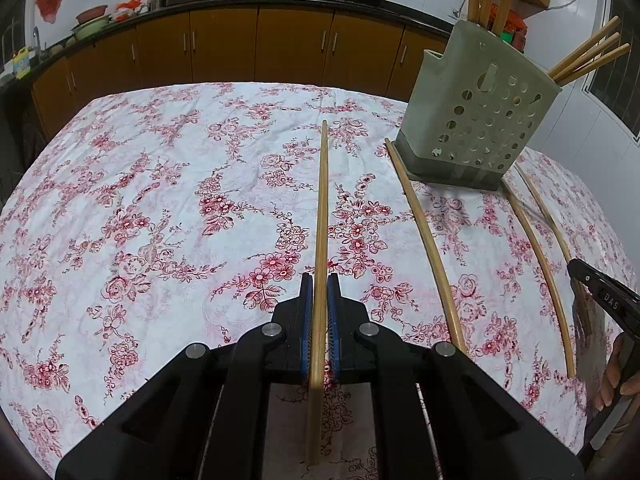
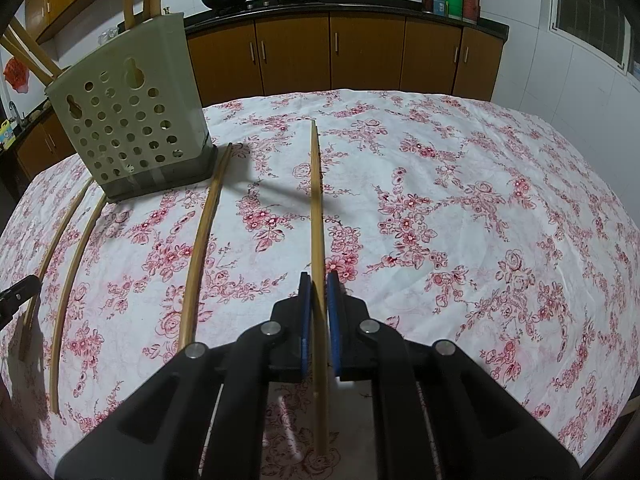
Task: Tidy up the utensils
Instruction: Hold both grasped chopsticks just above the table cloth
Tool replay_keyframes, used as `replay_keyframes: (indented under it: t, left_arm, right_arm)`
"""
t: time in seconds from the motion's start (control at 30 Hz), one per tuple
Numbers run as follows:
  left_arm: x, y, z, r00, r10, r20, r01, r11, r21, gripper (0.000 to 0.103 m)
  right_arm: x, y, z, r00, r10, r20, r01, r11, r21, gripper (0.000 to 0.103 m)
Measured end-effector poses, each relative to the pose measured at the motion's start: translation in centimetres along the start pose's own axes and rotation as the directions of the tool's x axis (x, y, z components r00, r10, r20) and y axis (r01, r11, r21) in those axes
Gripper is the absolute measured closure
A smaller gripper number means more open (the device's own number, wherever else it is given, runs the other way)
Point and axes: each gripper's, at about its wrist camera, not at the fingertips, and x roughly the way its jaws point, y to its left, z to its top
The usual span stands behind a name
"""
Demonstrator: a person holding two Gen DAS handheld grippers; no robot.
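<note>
Straddling thin, stiff, light, slippery bamboo chopsticks near their thick ends: left gripper (image 1: 319,312) looks clamped on one chopstick (image 1: 322,216), right gripper (image 2: 318,312) narrow around another (image 2: 317,208), contact unclear.

You get even indoor light, cloth (image 1: 160,200) bright. Soft shadows fall beside the holder (image 2: 132,120). Strong fisheye bend, dark vignette corners. Focus sharp throughout.

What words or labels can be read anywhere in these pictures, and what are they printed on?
"DAS": white letters on the black right gripper seen at the edge of the left camera's view.
Green box on the counter: any print is too blurred to read.
Yellow bottle by the sink: label too small to read.
Nothing readable on the utensil holder, chopsticks or tablecloth.
</note>
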Motion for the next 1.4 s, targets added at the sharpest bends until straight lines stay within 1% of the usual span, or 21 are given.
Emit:
replay_keyframes:
  t: [0.87, 1.17, 1.4]
  left_arm:
    - [0.0, -0.1, 0.0, 1.000, -0.003, 0.000, 0.003, 1.000, -0.004, 0.094]
    - [-0.2, 0.0, 0.0, 1.000, -0.018, 0.001, 0.018, 1.000, -0.018, 0.094]
    - [-1.1, -0.1, -1.1, 1.000, -0.008, 0.000, 0.008, 1.000, -0.002, 0.094]
  right_arm:
    - [0.0, 0.0, 0.0, 1.000, 0.002, 0.000, -0.002, 1.000, 0.002, 0.092]
    - [0.0, -0.2, 0.1, 1.000, 0.011, 0.000, -0.011, 1.000, 0.013, 0.092]
    - [-0.9, -0.7, -0.9, 0.999, 0.032, 0.000, -0.032, 0.999, 0.029, 0.091]
